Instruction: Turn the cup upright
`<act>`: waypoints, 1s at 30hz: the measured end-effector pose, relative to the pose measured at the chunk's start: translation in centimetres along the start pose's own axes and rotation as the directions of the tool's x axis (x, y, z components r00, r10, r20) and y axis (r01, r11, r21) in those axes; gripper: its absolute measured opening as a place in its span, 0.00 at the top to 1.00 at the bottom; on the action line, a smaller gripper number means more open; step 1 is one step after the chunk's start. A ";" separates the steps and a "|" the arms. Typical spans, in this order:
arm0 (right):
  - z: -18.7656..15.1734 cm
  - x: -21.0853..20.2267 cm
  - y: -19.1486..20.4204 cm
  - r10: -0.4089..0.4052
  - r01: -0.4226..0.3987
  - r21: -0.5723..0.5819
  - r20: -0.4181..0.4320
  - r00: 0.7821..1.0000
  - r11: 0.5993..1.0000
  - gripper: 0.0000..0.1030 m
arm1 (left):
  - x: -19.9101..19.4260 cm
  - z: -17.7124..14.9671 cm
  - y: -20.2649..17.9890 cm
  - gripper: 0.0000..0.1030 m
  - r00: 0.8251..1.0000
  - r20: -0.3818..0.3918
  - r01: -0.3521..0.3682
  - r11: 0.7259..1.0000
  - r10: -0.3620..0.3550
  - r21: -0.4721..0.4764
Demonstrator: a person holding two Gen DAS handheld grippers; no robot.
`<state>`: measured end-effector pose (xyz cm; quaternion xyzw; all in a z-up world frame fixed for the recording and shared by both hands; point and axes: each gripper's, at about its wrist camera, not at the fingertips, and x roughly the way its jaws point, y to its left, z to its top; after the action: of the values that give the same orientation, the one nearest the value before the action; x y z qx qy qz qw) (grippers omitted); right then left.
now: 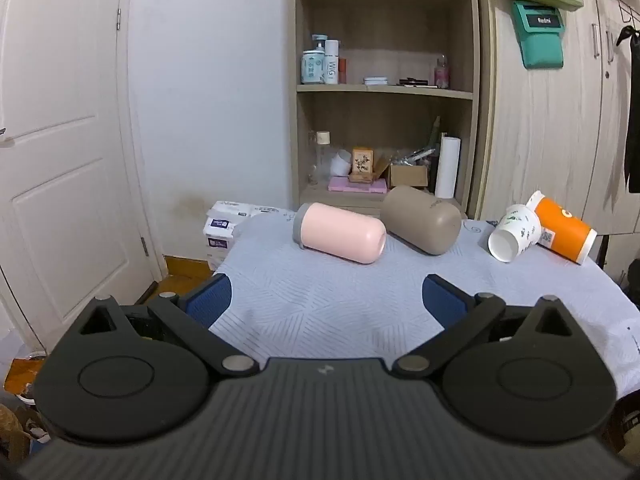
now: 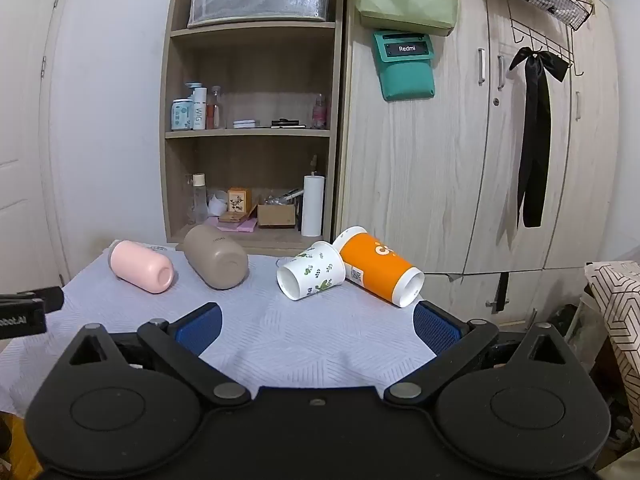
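Observation:
Several cups lie on their sides on a table with a pale blue cloth [image 1: 320, 300]. From left: a pink cup [image 1: 340, 238] [image 2: 142, 266], a taupe cup [image 1: 420, 219] [image 2: 216, 258], a white leaf-print paper cup [image 1: 514, 232] [image 2: 312, 270] and an orange paper cup [image 1: 564, 228] [image 2: 380, 270]. The white cup leans against the orange one. My left gripper [image 1: 326, 300] is open and empty, short of the pink and taupe cups. My right gripper [image 2: 318, 326] is open and empty, short of the white and orange cups.
A wooden shelf unit [image 2: 252, 132] with bottles and boxes stands behind the table. A wardrobe [image 2: 480, 160] is to its right, a white door [image 1: 60, 140] to the left. Packs of tissue [image 1: 224, 224] sit beyond the table's left edge.

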<state>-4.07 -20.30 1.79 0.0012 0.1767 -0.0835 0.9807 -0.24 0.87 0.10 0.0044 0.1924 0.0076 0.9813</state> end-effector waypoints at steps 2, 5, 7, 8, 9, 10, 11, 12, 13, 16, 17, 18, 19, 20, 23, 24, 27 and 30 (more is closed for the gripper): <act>-0.1 0.1 0.0 0.000 0.000 -0.001 -0.005 1.000 1.000 0.00 | 0.0 0.0 0.3 0.00 1.000 -0.006 0.012 1.000 -0.012 -0.012; -0.1 0.0 0.0 0.003 -0.003 0.005 -0.004 1.000 1.000 0.00 | 0.0 0.0 0.7 0.00 1.000 -0.010 0.018 1.000 -0.018 -0.022; 0.0 0.0 -0.2 0.017 -0.017 0.018 -0.004 1.000 1.000 0.00 | 0.1 -0.1 0.9 0.00 1.000 -0.016 0.015 1.000 -0.016 -0.025; 0.0 0.1 -0.1 0.020 -0.020 0.020 -0.007 1.000 1.000 0.00 | 0.1 -0.1 0.9 0.00 1.000 -0.020 0.016 1.000 -0.017 -0.026; 0.0 0.2 -0.1 0.021 -0.021 0.019 -0.008 1.000 1.000 0.00 | 0.2 -0.1 1.0 0.00 1.000 -0.023 0.017 0.999 -0.018 -0.027; -0.1 0.2 0.0 0.020 -0.020 0.016 -0.009 1.000 1.000 0.00 | 0.2 -0.1 1.0 0.00 1.000 -0.026 0.017 0.999 -0.018 -0.028; -0.1 0.2 0.0 0.019 -0.019 0.014 -0.011 1.000 1.000 0.00 | 0.2 -0.2 1.0 0.00 0.999 -0.028 0.015 0.999 -0.016 -0.029; -0.1 0.3 0.0 0.019 -0.019 0.014 -0.011 1.000 1.000 0.00 | 0.2 -0.2 1.0 0.00 0.999 -0.029 0.014 0.999 -0.015 -0.029; -0.1 0.3 0.0 0.020 -0.020 0.016 -0.011 1.000 1.000 0.00 | 0.2 -0.2 1.0 0.00 0.999 -0.029 0.014 1.000 -0.015 -0.028; -0.1 0.3 0.0 0.021 -0.021 0.017 -0.013 1.000 1.000 0.00 | 0.3 -0.3 1.2 0.00 0.999 -0.030 0.010 1.000 -0.011 -0.028; -0.1 0.3 0.1 0.021 -0.020 0.017 -0.014 1.000 1.000 0.00 | 0.2 -0.4 1.2 0.00 1.000 -0.029 0.008 1.000 -0.008 -0.028; -0.1 0.3 0.0 0.022 -0.022 0.017 -0.013 1.000 1.000 0.00 | 0.2 -0.3 1.2 0.00 1.000 -0.027 0.004 1.000 -0.005 -0.028; -0.1 0.3 0.0 0.024 -0.023 0.017 -0.013 1.000 1.000 0.00 | 0.2 -0.4 1.3 0.00 1.000 -0.024 0.000 1.000 -0.001 -0.028; -0.1 0.3 0.0 0.024 -0.024 0.017 -0.014 1.000 1.000 0.00 | 0.2 -0.4 1.3 0.00 1.000 -0.023 -0.003 1.000 0.002 -0.028; -0.1 0.2 0.0 0.025 -0.025 0.016 -0.011 1.000 1.000 0.00 | 0.1 -0.5 1.4 0.00 1.000 -0.019 -0.006 1.000 0.006 -0.026; -0.2 0.2 0.0 0.026 -0.026 0.016 -0.010 1.000 1.000 0.00 | 0.1 -0.5 1.4 0.00 1.000 -0.016 -0.007 1.000 0.007 -0.027; -0.1 0.0 0.1 0.028 -0.027 0.013 -0.008 1.000 1.000 0.00 | -0.1 -0.5 1.4 0.00 1.000 -0.003 -0.005 1.000 0.004 -0.028; -0.2 -0.1 0.1 0.027 -0.027 0.010 -0.006 1.000 1.000 0.00 | -0.4 -0.7 1.3 0.00 1.000 0.013 -0.003 1.000 0.003 -0.025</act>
<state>-4.21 -20.16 1.62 0.0088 0.1794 -0.0713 0.9812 -0.87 2.20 -0.37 -0.0076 0.1860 0.0114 0.9825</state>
